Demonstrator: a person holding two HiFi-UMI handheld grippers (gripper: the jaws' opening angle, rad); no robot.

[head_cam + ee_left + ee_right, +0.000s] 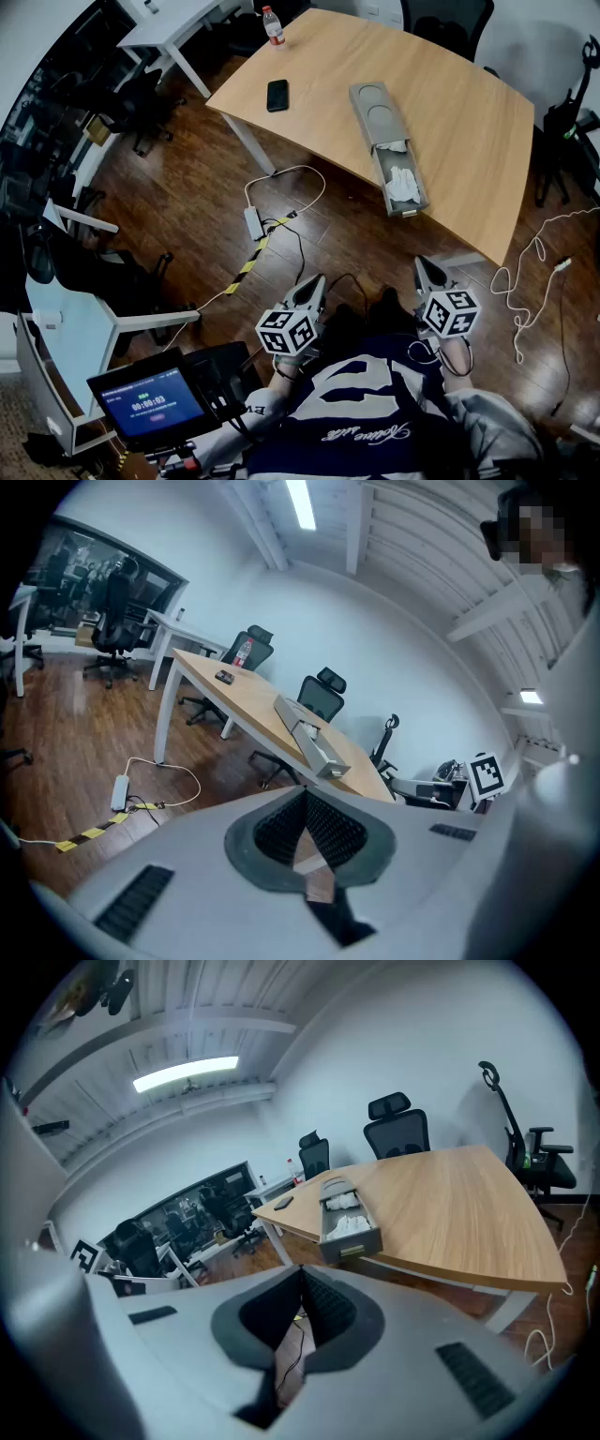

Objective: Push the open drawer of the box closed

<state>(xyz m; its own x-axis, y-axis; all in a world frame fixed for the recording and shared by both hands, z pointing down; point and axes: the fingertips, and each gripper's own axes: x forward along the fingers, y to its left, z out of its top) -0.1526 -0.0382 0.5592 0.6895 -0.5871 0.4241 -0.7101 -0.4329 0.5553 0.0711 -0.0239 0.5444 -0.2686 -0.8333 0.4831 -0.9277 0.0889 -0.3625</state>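
Note:
A long grey box (375,105) lies on the wooden table (469,131). Its drawer (403,186) stands pulled out toward the table's near edge, with white cloth inside. The left gripper view shows the box (292,714) and drawer (328,758) far off; the right gripper view has the drawer (350,1229) nearer, front facing me. Both grippers hang over the floor close to my body, well short of the table. My left gripper (314,283) is shut and empty, tips meeting. My right gripper (427,266) is likewise shut on nothing.
A black phone (277,95) and a bottle (273,25) sit on the table's far left part. A power strip (253,223) with cables lies on the floor ahead, a white cable (527,281) to the right. Office chairs and a screen (150,403) are at my left.

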